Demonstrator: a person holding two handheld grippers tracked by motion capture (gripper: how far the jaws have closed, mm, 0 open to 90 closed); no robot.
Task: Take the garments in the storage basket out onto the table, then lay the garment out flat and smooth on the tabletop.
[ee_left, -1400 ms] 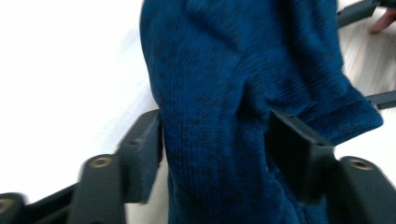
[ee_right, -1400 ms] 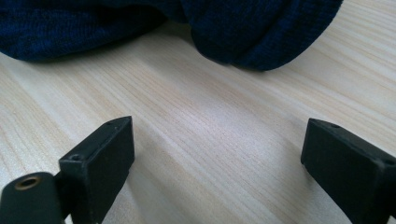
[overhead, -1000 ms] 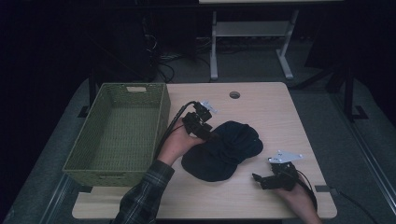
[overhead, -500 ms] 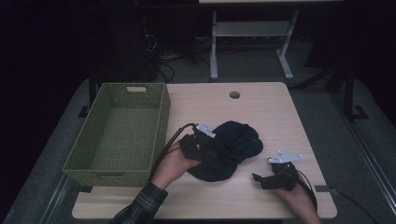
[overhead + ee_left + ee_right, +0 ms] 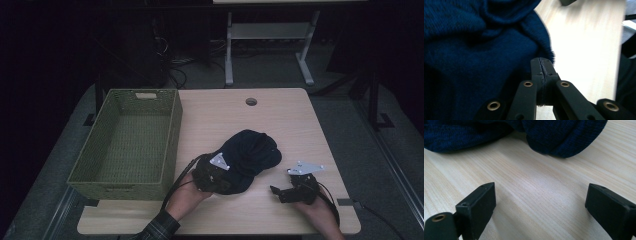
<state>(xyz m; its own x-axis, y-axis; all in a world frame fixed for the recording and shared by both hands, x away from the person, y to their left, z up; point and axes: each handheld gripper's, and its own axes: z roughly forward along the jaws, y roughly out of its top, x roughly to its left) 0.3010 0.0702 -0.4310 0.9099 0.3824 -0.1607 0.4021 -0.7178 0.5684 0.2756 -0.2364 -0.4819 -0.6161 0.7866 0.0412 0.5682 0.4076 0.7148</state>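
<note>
A dark blue knit garment (image 5: 252, 147) lies bunched on the wooden table (image 5: 290, 120), right of the basket. My left gripper (image 5: 224, 179) is at the garment's near left edge, its grey plate on top. In the left gripper view the left gripper (image 5: 541, 63) is shut, its tips against the frayed edge of the garment (image 5: 474, 50); I see no cloth between the pads. My right gripper (image 5: 275, 190) rests low on the table to the garment's right. Seen from its own camera, the right gripper (image 5: 539, 202) stands open over bare wood, short of the garment (image 5: 564, 135).
An open green woven basket (image 5: 172, 130) stands on the left part of the table. A round cable hole (image 5: 251, 101) sits near the far edge. A metal stand (image 5: 270, 35) and cables lie on the dark floor beyond.
My left hand has come down and toward the near edge, from above the garment's far left side to its near left edge. The right hand has stayed where it was.
</note>
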